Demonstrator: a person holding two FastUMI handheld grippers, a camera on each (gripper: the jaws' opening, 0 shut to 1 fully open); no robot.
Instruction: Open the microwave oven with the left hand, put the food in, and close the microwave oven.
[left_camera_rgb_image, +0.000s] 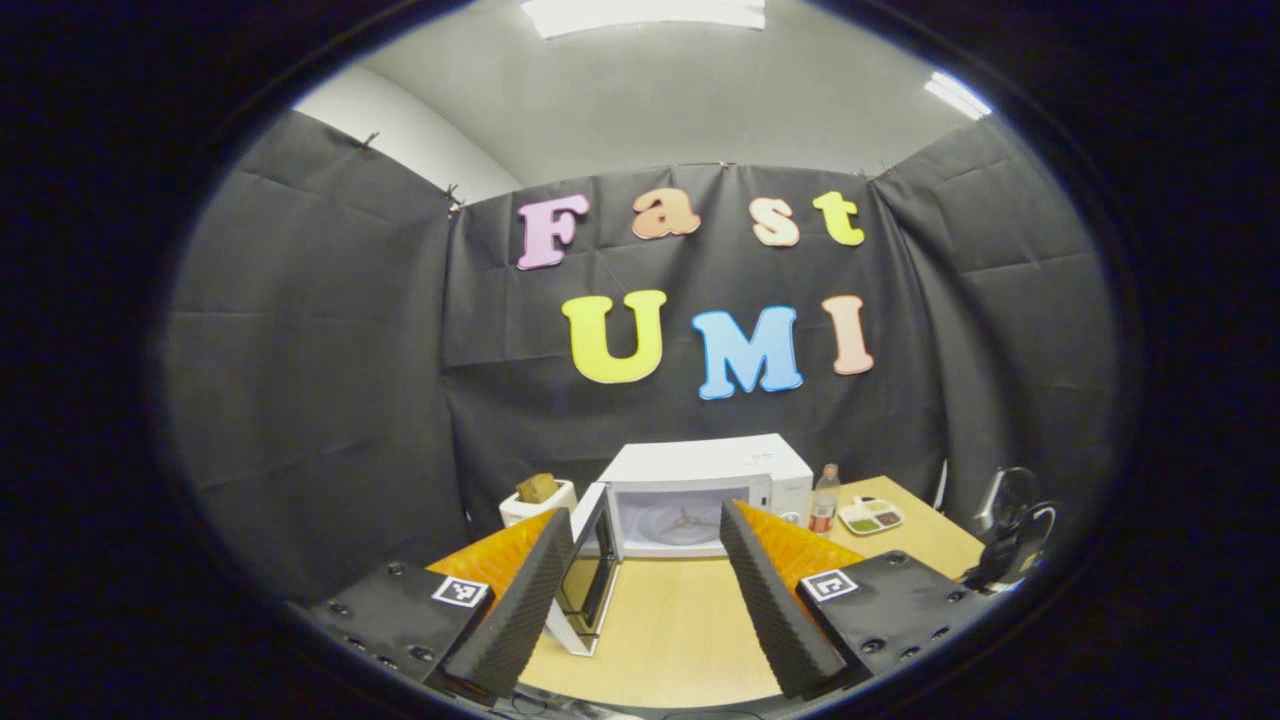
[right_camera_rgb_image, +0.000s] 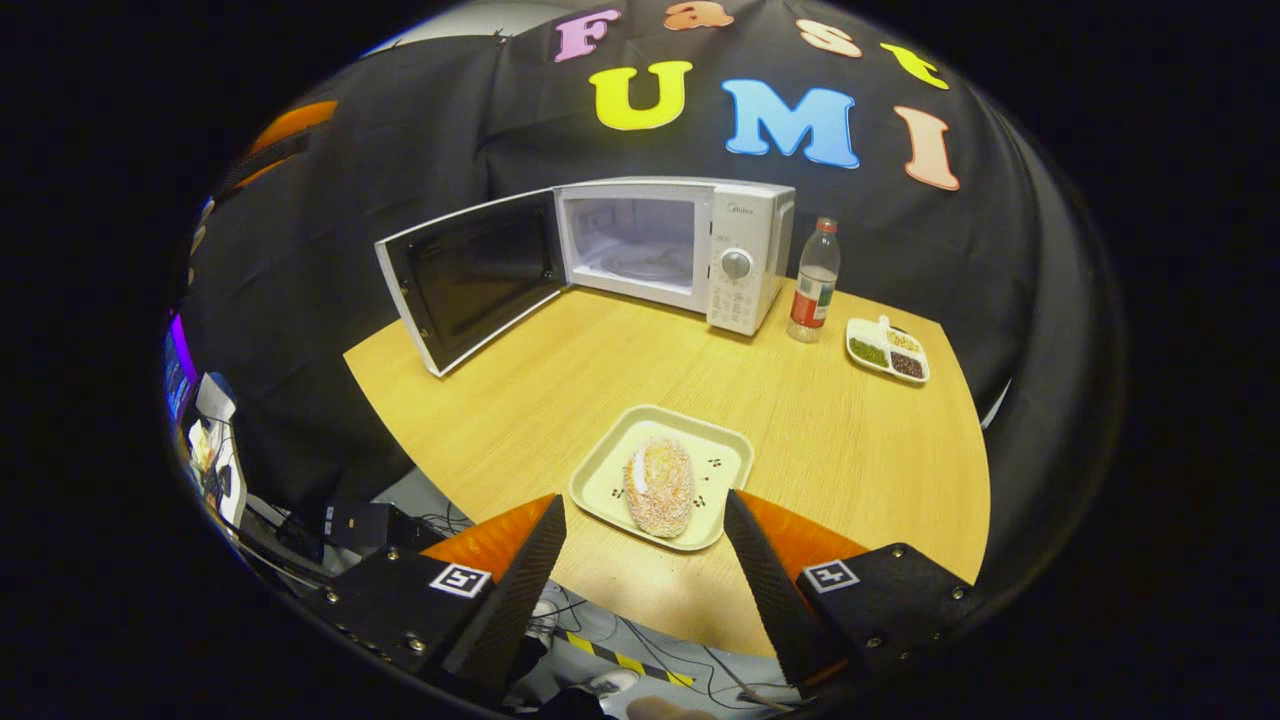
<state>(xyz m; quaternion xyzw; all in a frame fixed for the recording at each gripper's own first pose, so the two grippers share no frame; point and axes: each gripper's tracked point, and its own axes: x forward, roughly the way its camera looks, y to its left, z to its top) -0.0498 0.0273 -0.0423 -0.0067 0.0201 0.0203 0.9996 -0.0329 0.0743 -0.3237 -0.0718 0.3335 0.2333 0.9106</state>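
Note:
The white microwave (right_camera_rgb_image: 735, 250) stands at the back of the wooden table (right_camera_rgb_image: 820, 430), its door (right_camera_rgb_image: 475, 275) swung wide open to the left and the cavity empty. Near the table's front edge, a pale square plate (right_camera_rgb_image: 605, 470) holds an oval sprinkled bread (right_camera_rgb_image: 660, 485). My right gripper (right_camera_rgb_image: 643, 502) hovers open just short of the plate, which appears between its fingers. My left gripper (left_camera_rgb_image: 644, 510) is open and holds nothing; it faces the microwave (left_camera_rgb_image: 715, 470) and its open door (left_camera_rgb_image: 595, 570) from a distance.
A plastic bottle (right_camera_rgb_image: 815, 285) stands right of the microwave, with a small divided snack dish (right_camera_rgb_image: 888, 350) beyond it. Left of the microwave, a white box (left_camera_rgb_image: 538, 500) carries a brown lump. Cables and gear (right_camera_rgb_image: 360, 525) lie on the floor below the table's front edge.

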